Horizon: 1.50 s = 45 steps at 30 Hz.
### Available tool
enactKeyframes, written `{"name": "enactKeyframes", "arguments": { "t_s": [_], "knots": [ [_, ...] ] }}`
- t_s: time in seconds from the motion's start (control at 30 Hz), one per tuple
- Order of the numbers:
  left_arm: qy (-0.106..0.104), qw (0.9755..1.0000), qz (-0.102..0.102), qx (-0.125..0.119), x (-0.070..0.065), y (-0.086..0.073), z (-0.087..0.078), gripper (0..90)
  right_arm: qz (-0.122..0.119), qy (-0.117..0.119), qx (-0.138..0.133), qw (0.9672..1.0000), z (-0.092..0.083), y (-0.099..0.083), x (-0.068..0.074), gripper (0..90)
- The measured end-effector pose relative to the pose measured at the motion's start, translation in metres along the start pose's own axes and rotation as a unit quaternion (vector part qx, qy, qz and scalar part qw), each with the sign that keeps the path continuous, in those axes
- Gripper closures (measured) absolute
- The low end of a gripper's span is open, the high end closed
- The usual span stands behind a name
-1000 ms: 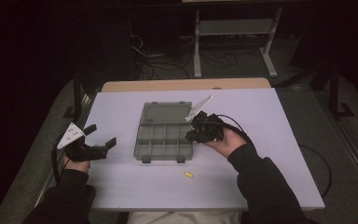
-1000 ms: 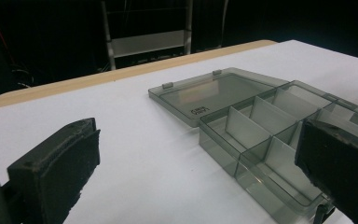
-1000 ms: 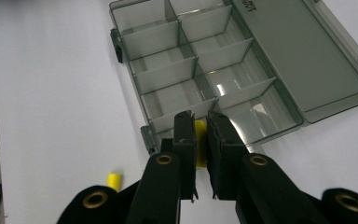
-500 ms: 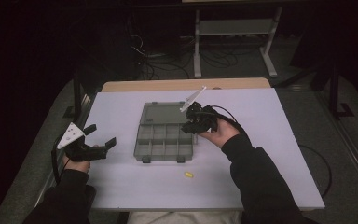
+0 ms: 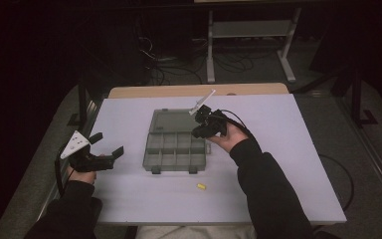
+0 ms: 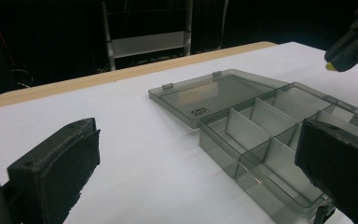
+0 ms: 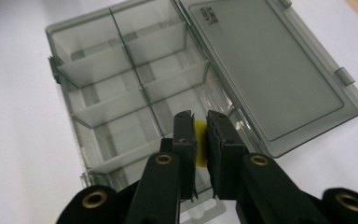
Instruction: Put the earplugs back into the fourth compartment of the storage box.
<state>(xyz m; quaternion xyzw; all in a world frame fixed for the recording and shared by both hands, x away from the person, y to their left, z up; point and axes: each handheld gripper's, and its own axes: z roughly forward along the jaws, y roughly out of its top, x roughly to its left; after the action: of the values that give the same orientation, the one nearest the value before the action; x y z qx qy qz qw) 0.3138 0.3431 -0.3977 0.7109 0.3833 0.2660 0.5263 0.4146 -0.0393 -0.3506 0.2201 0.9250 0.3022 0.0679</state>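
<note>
A grey see-through compartment box (image 5: 174, 149) lies open in the middle of the white table (image 5: 288, 149), its lid (image 5: 171, 121) flat on the far side. My right gripper (image 5: 197, 133) hovers over the box's right-hand compartments, shut on a small yellow piece (image 7: 199, 140) pinched between its pads. In the right gripper view the box (image 7: 121, 93) and lid (image 7: 265, 70) lie just under the jaws. My left gripper (image 5: 108, 143) is held at the table's left edge, open and holding nothing, facing the box (image 6: 261, 135). The left gripper view catches the right gripper (image 6: 349, 44) with its yellow piece (image 6: 330, 66) at the top right.
A second small yellow piece (image 5: 201, 186) lies on the table in front of the box. A wooden strip (image 5: 194, 89) runs along the table's far edge. Beyond it stand a metal frame (image 5: 248, 30) and cables on a dark floor.
My right gripper has moved left and away from the person, from beside the box's right edge to above its right compartments, still gripping the yellow piece. The left gripper has stayed put.
</note>
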Motion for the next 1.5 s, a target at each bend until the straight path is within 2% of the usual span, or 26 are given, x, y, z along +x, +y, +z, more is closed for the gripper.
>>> {"name": "enactKeyframes", "arguments": {
  "t_s": [0.7,0.97,1.23,1.5],
  "knots": [
    [-0.001,1.0,0.0,0.0,0.0,0.0,0.0,0.0,0.015,-0.004,0.036,0.9992,0.038,-0.005,-0.013,80.8],
    [-0.002,1.0,-0.001,-0.001,0.0,0.0,0.0,0.0,0.026,0.007,0.045,0.9986,0.05,-0.014,-0.014,78.9],
    [-0.002,1.0,0.0,-0.001,0.0,0.0,0.0,0.0,0.031,0.0,0.017,0.9994,0.036,-0.016,-0.012,58.5],
    [-0.001,1.0,-0.001,0.0,0.0,0.0,0.0,0.0,0.028,-0.012,-0.005,0.9995,0.012,-0.015,-0.006,32.8]
  ]
}}
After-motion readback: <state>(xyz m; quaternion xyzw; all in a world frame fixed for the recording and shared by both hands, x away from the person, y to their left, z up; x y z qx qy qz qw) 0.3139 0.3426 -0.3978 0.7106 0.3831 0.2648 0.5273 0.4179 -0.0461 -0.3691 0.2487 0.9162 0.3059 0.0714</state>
